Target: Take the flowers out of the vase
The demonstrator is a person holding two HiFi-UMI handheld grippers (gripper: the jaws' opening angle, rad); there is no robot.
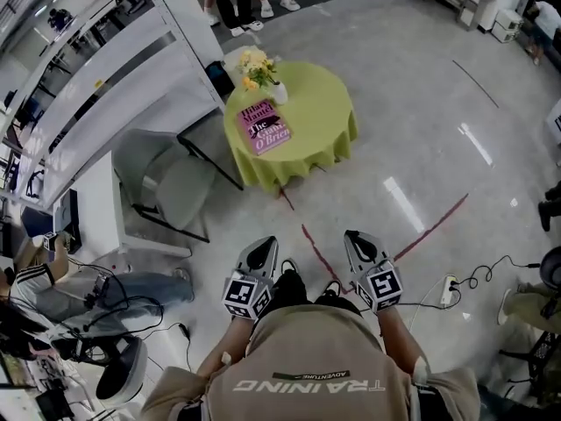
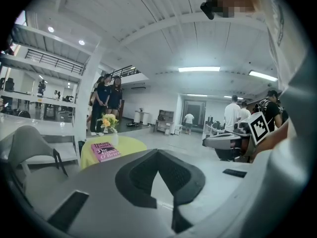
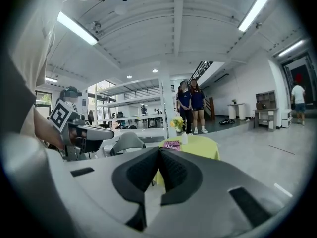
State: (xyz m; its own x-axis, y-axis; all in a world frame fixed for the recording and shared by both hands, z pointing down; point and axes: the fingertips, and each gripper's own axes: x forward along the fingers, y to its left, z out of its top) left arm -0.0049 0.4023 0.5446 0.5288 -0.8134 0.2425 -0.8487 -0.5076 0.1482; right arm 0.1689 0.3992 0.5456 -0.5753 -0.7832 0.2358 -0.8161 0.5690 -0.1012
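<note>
Flowers: the yellow flowers [image 1: 254, 62] are still in the white vase [image 1: 279, 92], which stands at the far edge of the round green tabletop [image 1: 329, 134], beside a pink book [image 1: 265, 125].
Left hand-held gripper: our left hand-held gripper [image 1: 266, 245] has its jaws pressed together on nothing, and it is well apart from the tabletop.
Right hand-held gripper: our right hand-held gripper [image 1: 354, 236] is likewise closed and empty, level with the left.
Done: nothing yet, we judge; the flowers have not been lifted out.
Left: we have to cross to the tabletop, part 1 pair of jaws, grip the flowers low and lift them clear, perhaps steadying the vase with the other.
</note>
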